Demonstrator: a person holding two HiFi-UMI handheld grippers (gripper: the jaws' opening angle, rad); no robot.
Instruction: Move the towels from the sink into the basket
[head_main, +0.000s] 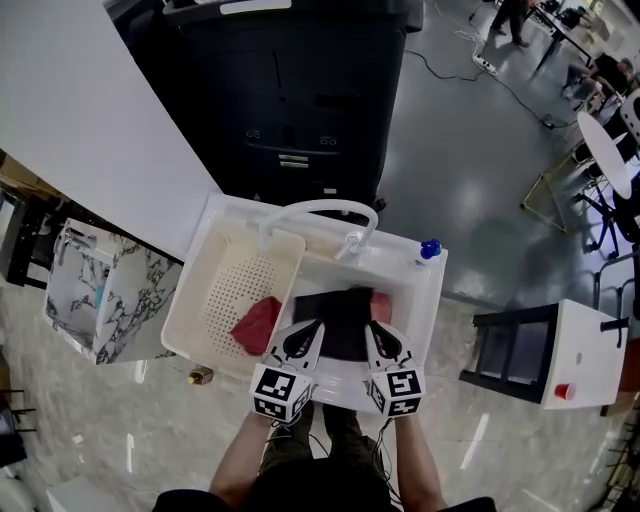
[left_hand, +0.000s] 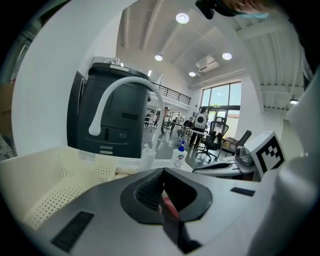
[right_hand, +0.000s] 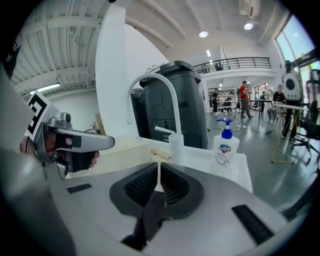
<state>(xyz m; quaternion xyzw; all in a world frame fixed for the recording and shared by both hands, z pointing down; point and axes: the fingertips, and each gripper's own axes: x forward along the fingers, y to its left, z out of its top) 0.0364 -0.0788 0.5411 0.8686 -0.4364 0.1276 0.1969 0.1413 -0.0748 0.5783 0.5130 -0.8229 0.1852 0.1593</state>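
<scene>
A black towel (head_main: 345, 322) is stretched over the white sink (head_main: 432, 290), held at its near edge by both grippers. My left gripper (head_main: 309, 338) is shut on its left corner; in the left gripper view black cloth (left_hand: 181, 235) hangs from the closed jaws (left_hand: 162, 181) with a red sliver (left_hand: 168, 208) beside it. My right gripper (head_main: 374, 338) is shut on the right corner, dark cloth (right_hand: 145, 220) hanging below its jaws (right_hand: 158, 179). A red towel (head_main: 258, 324) lies in the perforated cream basket (head_main: 228, 285) left of the sink. Another red piece (head_main: 381, 303) shows under the black towel.
A white arched faucet (head_main: 318, 211) rises behind the sink, with a blue-pump soap bottle (head_main: 428, 251) at the back right corner. A tall black machine (head_main: 290, 95) stands behind. A marbled box (head_main: 105, 290) sits left, a white stand (head_main: 580, 355) right.
</scene>
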